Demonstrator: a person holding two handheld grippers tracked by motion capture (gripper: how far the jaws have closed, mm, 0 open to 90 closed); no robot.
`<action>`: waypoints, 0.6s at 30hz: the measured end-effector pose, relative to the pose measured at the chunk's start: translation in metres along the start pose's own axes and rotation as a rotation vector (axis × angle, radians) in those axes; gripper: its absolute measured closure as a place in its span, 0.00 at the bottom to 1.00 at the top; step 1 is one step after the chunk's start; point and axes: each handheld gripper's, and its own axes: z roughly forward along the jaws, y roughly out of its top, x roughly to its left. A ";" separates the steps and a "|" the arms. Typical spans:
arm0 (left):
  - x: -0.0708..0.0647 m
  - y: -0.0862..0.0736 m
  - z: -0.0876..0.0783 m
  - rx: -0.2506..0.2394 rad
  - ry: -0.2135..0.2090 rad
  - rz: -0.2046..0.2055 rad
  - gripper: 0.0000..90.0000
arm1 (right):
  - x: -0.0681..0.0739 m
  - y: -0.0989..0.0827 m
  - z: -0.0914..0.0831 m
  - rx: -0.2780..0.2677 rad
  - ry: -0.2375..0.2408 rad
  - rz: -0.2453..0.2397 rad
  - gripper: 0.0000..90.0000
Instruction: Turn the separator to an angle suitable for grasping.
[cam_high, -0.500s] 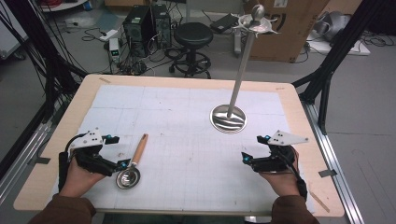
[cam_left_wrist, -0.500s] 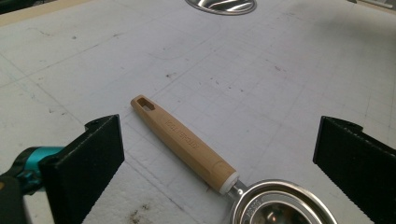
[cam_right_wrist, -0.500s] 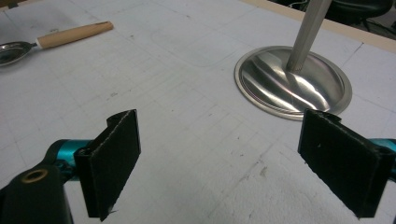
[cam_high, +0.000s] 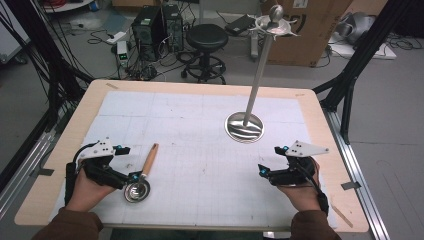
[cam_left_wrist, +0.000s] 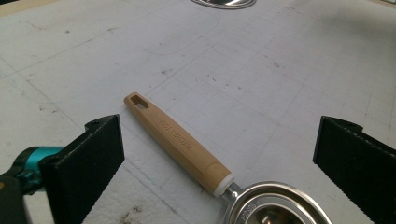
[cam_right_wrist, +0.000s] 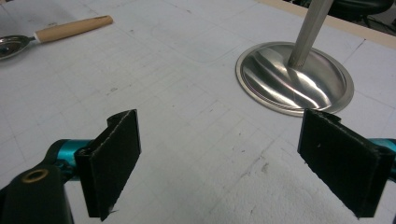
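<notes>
A measuring scoop with a wooden handle (cam_high: 149, 160) (cam_left_wrist: 175, 143) and a steel bowl (cam_high: 137, 191) (cam_left_wrist: 275, 205) lies flat on the white mat at the front left. My left gripper (cam_high: 127, 164) (cam_left_wrist: 219, 163) is open, its jaws wide on either side of the handle, not touching it. A steel stand with a round base (cam_high: 244, 126) (cam_right_wrist: 294, 77) and a tall pole (cam_high: 260, 70) rises right of centre. My right gripper (cam_high: 272, 160) (cam_right_wrist: 233, 158) is open above bare mat at the front right, short of the base, nothing between its jaws.
The white gridded mat (cam_high: 200, 150) covers most of the wooden table (cam_high: 320, 107). Behind the table stand a black stool (cam_high: 206, 37), computer boxes (cam_high: 157, 25) and a cardboard box (cam_high: 320, 30). Black frame legs (cam_high: 350, 85) flank the table's right side.
</notes>
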 end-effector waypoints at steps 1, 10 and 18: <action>0.000 0.000 0.000 0.000 0.000 0.000 0.03 | 0.001 0.000 0.000 0.000 0.000 0.006 0.13; 0.000 -0.001 0.010 0.063 0.022 -0.016 0.03 | -0.002 -0.003 0.002 0.011 -0.004 0.015 0.14; 0.000 -0.006 0.021 0.129 0.017 -0.013 0.14 | -0.002 -0.003 0.005 0.020 0.000 0.009 0.15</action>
